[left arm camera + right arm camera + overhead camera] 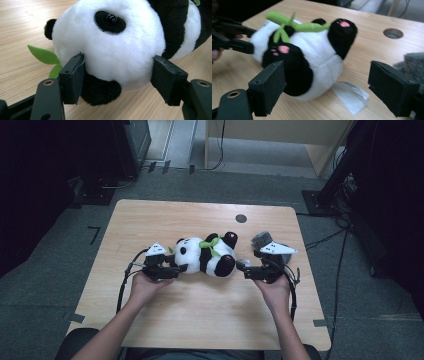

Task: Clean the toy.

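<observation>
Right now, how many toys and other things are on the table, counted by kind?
Plush panda: 1
Grey fuzzy thing, too hidden to name: 1
Hand-held gripper: 2, left hand-held gripper around the panda's head, right hand-held gripper by its bottom
Total: 4

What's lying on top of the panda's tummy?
A green bamboo sprig lies across the panda, between its pink-padded paws. Where the sprig is fixed to the fur is hidden.
</observation>
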The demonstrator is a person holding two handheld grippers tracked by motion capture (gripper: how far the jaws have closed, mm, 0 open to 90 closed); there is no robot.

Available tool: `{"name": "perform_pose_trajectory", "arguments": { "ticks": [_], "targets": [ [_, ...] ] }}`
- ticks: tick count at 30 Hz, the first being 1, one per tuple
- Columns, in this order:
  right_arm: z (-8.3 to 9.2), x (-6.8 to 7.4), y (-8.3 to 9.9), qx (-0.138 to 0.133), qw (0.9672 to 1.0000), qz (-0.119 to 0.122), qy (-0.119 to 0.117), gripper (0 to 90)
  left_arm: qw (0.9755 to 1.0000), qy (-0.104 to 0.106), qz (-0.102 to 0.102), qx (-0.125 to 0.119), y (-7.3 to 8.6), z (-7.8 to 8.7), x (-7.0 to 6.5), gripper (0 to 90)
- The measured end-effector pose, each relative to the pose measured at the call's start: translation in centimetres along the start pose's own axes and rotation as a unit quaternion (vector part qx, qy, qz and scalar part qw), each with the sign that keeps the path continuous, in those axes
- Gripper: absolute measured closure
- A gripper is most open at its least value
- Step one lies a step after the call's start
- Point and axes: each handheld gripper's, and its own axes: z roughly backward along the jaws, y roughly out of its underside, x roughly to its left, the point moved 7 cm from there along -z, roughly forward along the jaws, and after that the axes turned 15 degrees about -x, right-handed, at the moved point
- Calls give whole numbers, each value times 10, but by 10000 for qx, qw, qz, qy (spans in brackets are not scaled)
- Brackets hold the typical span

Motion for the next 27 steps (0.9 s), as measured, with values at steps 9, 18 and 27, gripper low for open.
{"name": "perform_pose_trajectory", "arguments": {
  "ticks": [9, 18, 27],
  "targets": [
    [-14, 28, 9, 231, 9982, 94, -554, 92, 10000, 8, 4, 2, 0, 0, 0, 316],
    [-39, 33, 26, 425, 9965, 162, -700, 92, 10000, -53, -2, -42, -2, 0, 0, 320],
    [-60, 33, 37, 460, 9950, 493, -733, 76, 9999, -40, 93, -83, -2, -1, 0, 321]
  ]
}}
